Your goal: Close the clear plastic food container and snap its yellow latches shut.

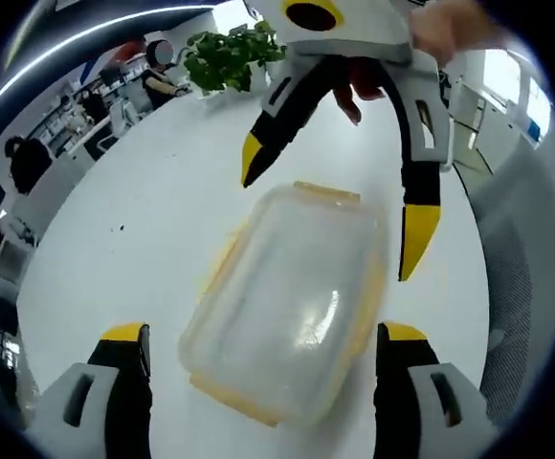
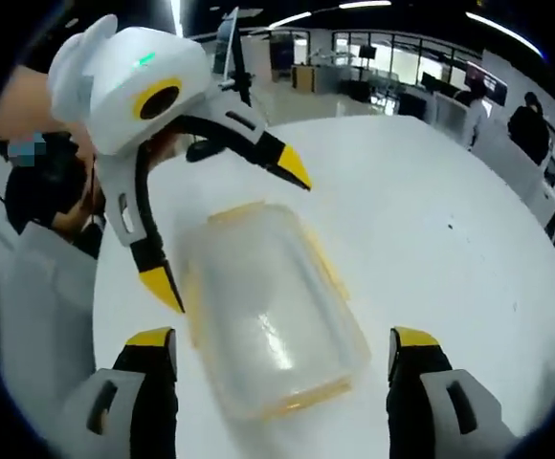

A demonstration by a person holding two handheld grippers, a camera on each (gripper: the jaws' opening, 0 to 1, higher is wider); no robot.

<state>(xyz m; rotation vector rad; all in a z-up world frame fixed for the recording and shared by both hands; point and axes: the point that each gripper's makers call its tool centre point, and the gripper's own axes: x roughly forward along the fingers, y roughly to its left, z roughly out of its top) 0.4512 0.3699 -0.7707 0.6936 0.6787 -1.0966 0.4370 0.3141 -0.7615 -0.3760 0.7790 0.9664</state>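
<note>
A clear plastic food container (image 1: 292,296) lies on the white table (image 1: 144,220), its lid resting on top. Yellow latches (image 1: 327,193) stick out along its edges. My left gripper (image 1: 263,337) is open, with its jaws either side of the container's near end. My right gripper (image 1: 333,203) comes in from the top of the left gripper view, also open, its yellow tips straddling the far end. In the right gripper view the container (image 2: 268,316) sits between the jaws of my right gripper (image 2: 282,339), and the left gripper (image 2: 232,229) faces it, open over the far end. A yellow latch (image 2: 306,397) shows near the front.
A potted plant (image 1: 230,57) stands at the table's far edge. A grey mesh chair (image 1: 517,287) is beside the table on the right. A person (image 2: 38,201) stands close at the left of the right gripper view. Office desks and people fill the background.
</note>
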